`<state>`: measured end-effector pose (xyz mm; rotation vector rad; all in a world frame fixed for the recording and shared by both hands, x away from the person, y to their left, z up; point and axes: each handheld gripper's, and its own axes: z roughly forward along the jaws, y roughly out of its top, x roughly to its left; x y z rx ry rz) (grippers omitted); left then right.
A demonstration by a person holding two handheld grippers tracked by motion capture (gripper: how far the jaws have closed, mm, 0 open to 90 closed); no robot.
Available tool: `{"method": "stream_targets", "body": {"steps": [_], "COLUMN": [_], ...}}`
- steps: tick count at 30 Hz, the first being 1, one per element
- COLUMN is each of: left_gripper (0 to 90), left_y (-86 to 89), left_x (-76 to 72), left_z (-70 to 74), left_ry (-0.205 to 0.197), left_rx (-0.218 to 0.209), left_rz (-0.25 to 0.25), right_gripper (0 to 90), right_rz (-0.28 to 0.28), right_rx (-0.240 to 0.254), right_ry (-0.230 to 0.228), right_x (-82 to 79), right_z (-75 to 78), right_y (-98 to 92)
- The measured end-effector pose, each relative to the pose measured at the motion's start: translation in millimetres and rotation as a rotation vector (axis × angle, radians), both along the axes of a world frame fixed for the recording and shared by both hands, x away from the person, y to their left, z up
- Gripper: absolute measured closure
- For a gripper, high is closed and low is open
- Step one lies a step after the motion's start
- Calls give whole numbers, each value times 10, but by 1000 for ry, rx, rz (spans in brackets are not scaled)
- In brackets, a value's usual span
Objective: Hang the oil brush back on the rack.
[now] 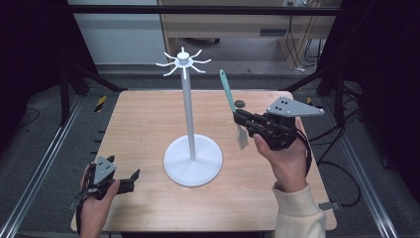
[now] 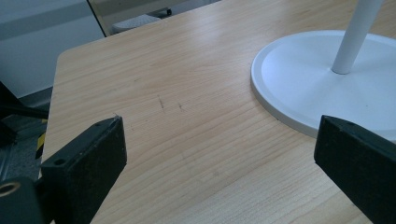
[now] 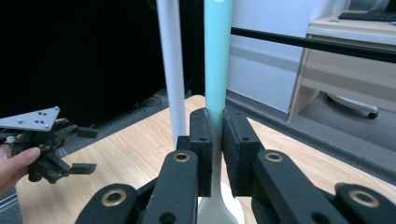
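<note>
1. Black curtains and a dark frame surround a light wooden table (image 1: pixel 148 124); a white stand (image 1: pixel 188 119) with a round base and a ring of hooks at its top rises at the table's middle.
2. At the right of the high view, the right gripper (image 1: pixel 242 120) has its jaws closed on a spatula (image 1: pixel 231 101) with a teal handle. The grip falls low on the handle, with the pale blade hanging below the jaws and the handle slanting up and away.
3. Seen from the right gripper view, the teal handle (image 3: pixel 217 60) stands upright between the two pressed pads, and the stand's white pole (image 3: pixel 170 70) rises just beside it, to its left.
4. Near the table's front left corner, the left gripper (image 1: pixel 132 179) is held in a hand (image 1: pixel 94 208) close to the table, its jaws spread wide with nothing between them.
5. From the left gripper view, bare wood lies between the jaws and the stand's base (image 2: pixel 299 79) sits ahead to the right.
</note>
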<state>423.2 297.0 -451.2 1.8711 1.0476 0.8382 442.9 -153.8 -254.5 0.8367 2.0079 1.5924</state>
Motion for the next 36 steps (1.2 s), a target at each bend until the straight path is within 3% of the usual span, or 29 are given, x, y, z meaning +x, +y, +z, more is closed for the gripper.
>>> {"method": "stream_targets", "body": {"steps": [20,36], "left_gripper": [20,20], "left_y": [-1,-15], "left_x": [-5,-15], "left_z": [1,1], "left_ry": [0,-1], "left_rx": [4,6], "left_rz": [2,-2], "right_gripper": [824,824], "right_rz": [48,48], "right_rx": [-15,-36], "right_ry": [-33,-21], "right_x": [-82,-43], "right_z": [143,148], "right_y": [202,250]}}
